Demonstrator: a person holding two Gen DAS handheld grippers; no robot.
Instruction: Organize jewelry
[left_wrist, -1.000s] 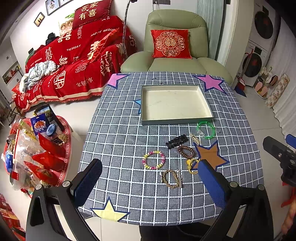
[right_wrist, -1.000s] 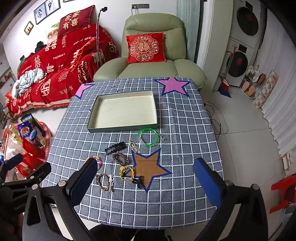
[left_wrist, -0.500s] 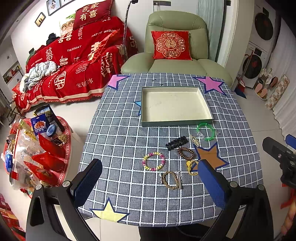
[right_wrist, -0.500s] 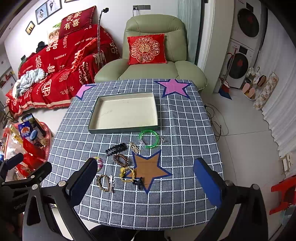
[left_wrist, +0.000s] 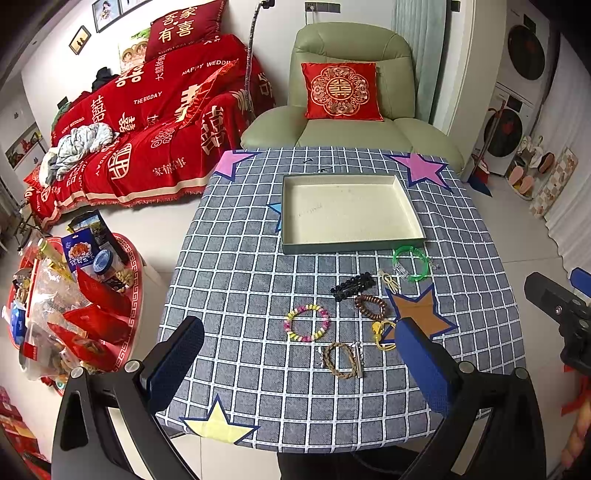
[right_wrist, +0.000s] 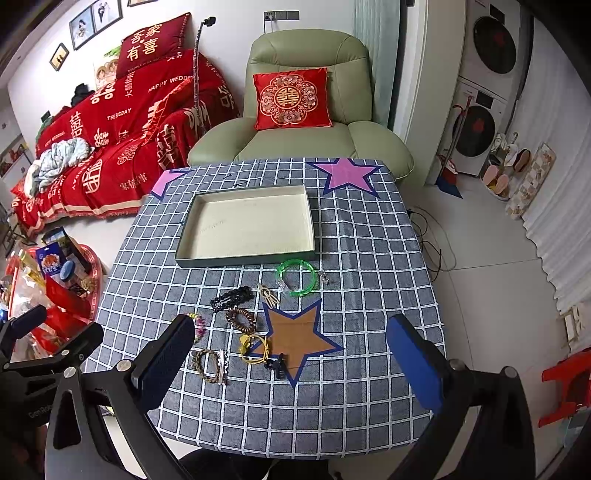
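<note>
An empty cream-lined tray (left_wrist: 354, 245) (right_wrist: 243, 260) sits at the far middle of the checked table. In front of it lie a green bangle (left_wrist: 411, 264) (right_wrist: 297, 277), a black bead piece (left_wrist: 352, 285) (right_wrist: 232, 298), a brown bead bracelet (left_wrist: 370, 305) (right_wrist: 242, 319), a pastel bead bracelet (left_wrist: 306, 327), a braided brown bracelet (left_wrist: 341, 359) (right_wrist: 208, 365), a yellow ring (right_wrist: 254, 348) and a black clip (right_wrist: 276, 363). My left gripper (left_wrist: 299, 358) and right gripper (right_wrist: 291, 354) are both open and empty, held above the table's near edge.
A green armchair (right_wrist: 306, 122) with a red cushion stands behind the table. A red-covered sofa (left_wrist: 147, 129) is at far left. A red tray of snacks (left_wrist: 66, 306) sits on the floor at left. Washing machines (right_wrist: 484, 92) stand at right.
Both grippers have drawn back and up slightly, so the table looks a little farther away. The jewelry and tray have not moved.
</note>
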